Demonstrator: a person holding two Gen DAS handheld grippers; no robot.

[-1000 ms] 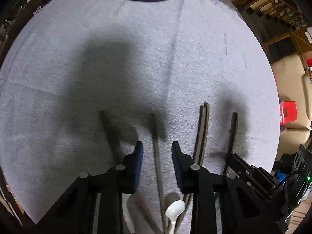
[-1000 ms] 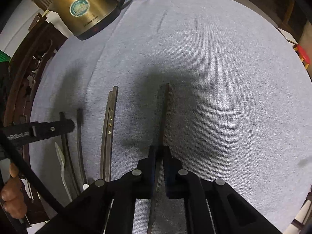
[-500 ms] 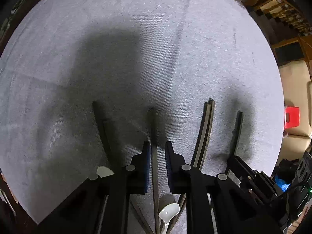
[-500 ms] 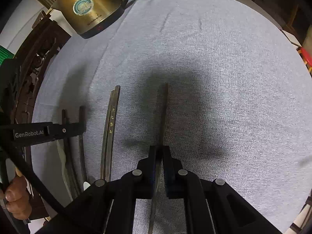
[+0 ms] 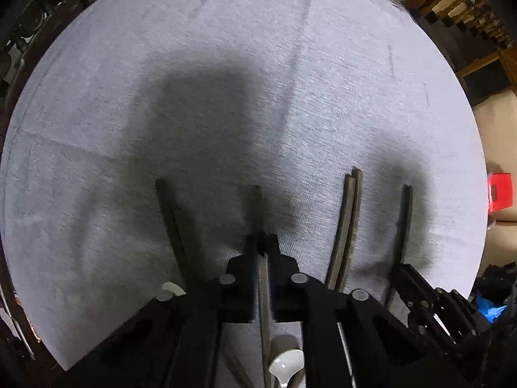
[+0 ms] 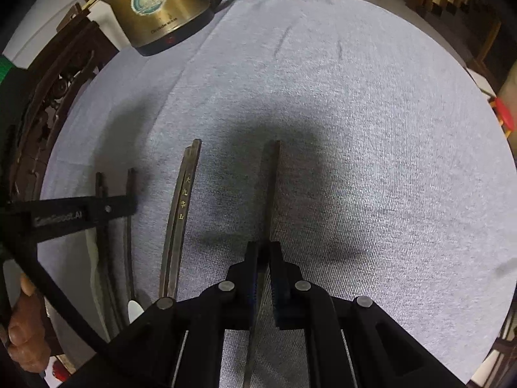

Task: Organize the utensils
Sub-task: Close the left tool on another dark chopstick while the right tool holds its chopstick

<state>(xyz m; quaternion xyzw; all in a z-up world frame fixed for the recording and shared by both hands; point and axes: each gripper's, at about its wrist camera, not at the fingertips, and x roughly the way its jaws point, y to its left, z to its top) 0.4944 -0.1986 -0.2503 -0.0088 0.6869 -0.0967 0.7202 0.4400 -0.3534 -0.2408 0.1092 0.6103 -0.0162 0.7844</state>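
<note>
While left hand-held gripper (image 5: 262, 242) clamps chopstick (image 5: 257, 207), right hand-held gripper (image 6: 265, 249) pinches another

Table cloth (image 5: 226, 97) was grey, matt, ribbed knit. Chopsticks (image 6: 181, 213) looked dark, smooth wood. Kettle (image 6: 155, 3) was glossy brass-toned metal. Spoon (image 5: 286, 367) glossy white, ceramic-looking.

A round bench (image 6: 371, 103) covered in grey cloth fills both views, crossed by broad dark shadows. A brass-coloured electric kettle (image 6: 158, 6) stands at its far edge beside carved dark wooden furniture (image 6: 48, 90). Beyond the rim are wooden shelving (image 5: 468, 16), a beige seat (image 5: 499, 135) and a red stool (image 5: 500, 192).
</note>
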